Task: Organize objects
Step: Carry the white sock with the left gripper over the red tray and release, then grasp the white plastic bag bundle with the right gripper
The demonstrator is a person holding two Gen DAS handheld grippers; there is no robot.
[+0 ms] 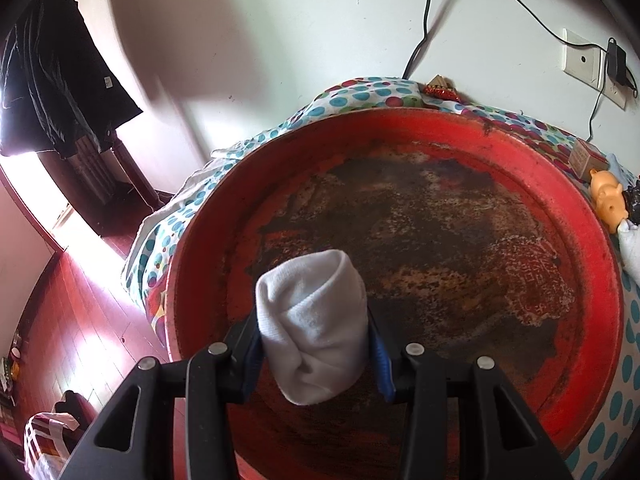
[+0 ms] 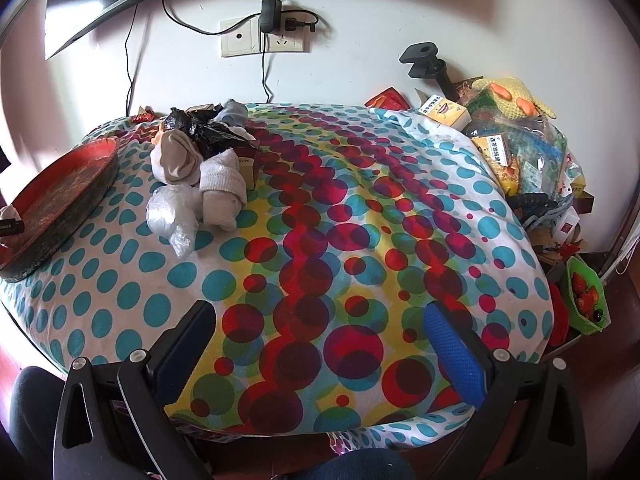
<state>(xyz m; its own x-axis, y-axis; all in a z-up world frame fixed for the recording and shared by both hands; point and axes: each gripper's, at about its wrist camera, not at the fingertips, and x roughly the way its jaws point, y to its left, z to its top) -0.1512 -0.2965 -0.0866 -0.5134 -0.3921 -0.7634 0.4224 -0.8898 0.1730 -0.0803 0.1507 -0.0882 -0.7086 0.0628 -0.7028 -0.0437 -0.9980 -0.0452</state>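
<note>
My left gripper [image 1: 314, 338] is shut on a rolled white sock [image 1: 314, 320], both blue pads pressing its sides. It hangs over the near part of a worn round red tray [image 1: 600, 280], whose bottom is dark and flaked. In the right wrist view the same red tray [image 2: 60, 196] stands at the table's left edge, with the sock roll [image 2: 8, 213] peeking in at the frame's left edge. My right gripper [image 2: 320, 344] stands open over the dotted tablecloth [image 2: 320, 240] near the front edge, nothing between its fingers. A pile of rolled socks [image 2: 220, 188], a clear plastic bag [image 2: 172, 216] and a black bag [image 2: 204, 128] lies at the back left.
Boxes and packets [image 2: 500, 148] crowd the table's right side, with a green tub [image 2: 586, 300] below them. A black clamp [image 2: 424, 58] and a wall socket with a charger [image 2: 268, 34] sit behind. An orange toy pig [image 1: 608, 196] lies right of the tray. A person's knees show below.
</note>
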